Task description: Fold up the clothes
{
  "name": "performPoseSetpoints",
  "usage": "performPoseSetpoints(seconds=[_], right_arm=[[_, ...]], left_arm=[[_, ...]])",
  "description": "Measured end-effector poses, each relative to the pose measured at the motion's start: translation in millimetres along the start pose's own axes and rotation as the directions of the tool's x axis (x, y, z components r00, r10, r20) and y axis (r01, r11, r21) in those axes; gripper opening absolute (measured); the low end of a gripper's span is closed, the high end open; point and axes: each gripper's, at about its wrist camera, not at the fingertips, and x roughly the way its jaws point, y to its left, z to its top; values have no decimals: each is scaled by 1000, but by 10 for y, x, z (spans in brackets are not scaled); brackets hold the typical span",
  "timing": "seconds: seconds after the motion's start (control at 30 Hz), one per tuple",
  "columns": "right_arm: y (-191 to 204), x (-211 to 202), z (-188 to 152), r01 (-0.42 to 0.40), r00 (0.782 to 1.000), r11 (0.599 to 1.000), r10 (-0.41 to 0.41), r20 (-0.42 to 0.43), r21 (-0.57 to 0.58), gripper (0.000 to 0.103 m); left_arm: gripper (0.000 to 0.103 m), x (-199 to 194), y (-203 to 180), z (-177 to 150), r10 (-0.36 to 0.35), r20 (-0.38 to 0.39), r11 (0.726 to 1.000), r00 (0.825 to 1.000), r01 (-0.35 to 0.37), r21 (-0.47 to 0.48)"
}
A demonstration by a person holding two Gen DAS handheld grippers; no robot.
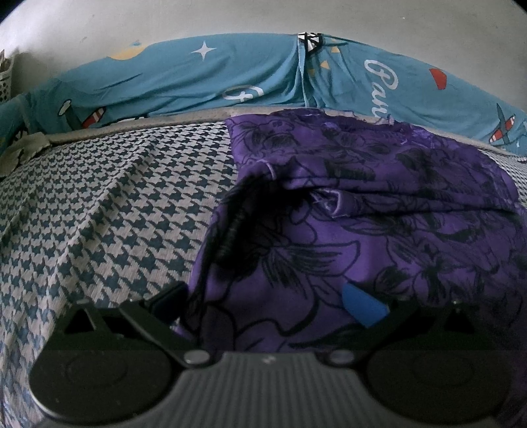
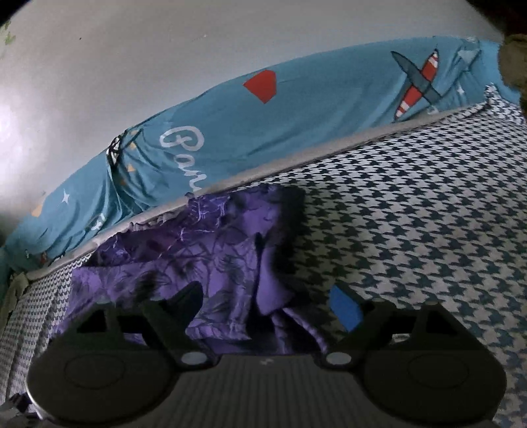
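Right, the purple floral garment (image 1: 378, 204) lies bunched on the houndstooth bed cover (image 1: 98, 214), filling the centre and right of the left wrist frame, its far edge up against the grey piping of the mattress. Behind that, across the upper part of the frame, a blue sheet (image 1: 204, 79) printed with stars, planes and white script is stretched below a pale wall (image 1: 263, 16).

Left tongs (image 1: 263, 299) at the bottom of the frame: spread wide, the black finger at lower left over the houndstooth right at the garment's edge, the blue-padded one (image 1: 360, 304) at lower centre-right over purple cloth. Fabric lies between the 2 fingers, but nothing is pinched.

Over to the right wrist view: the garment (image 2: 184, 260) sits left of centre here, crumpled, with a dark fold running down its right side, and the houndstooth cover (image 2: 411, 214) takes the whole right half. Right tongs (image 2: 266, 303) are wide apart too, black finger over the purple cloth, blue pad (image 2: 344, 307) over the checked cover just beside the garment's edge. A loose purple flap lies between them, unclamped. Blue sheet (image 2: 263, 131) again in the upper middle.
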Motion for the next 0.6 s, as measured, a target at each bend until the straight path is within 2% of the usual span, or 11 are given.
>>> performPoseSetpoints(seconds=[0.33, 0.6], right_arm=[[58, 329, 51, 31, 999, 998, -32, -8, -55, 89], [68, 584, 98, 21, 999, 998, -23, -32, -64, 89]], left_arm=[[103, -32, 27, 57, -39, -1, 998, 999, 39, -58], [103, -48, 7, 89, -58, 4, 995, 998, 58, -77]])
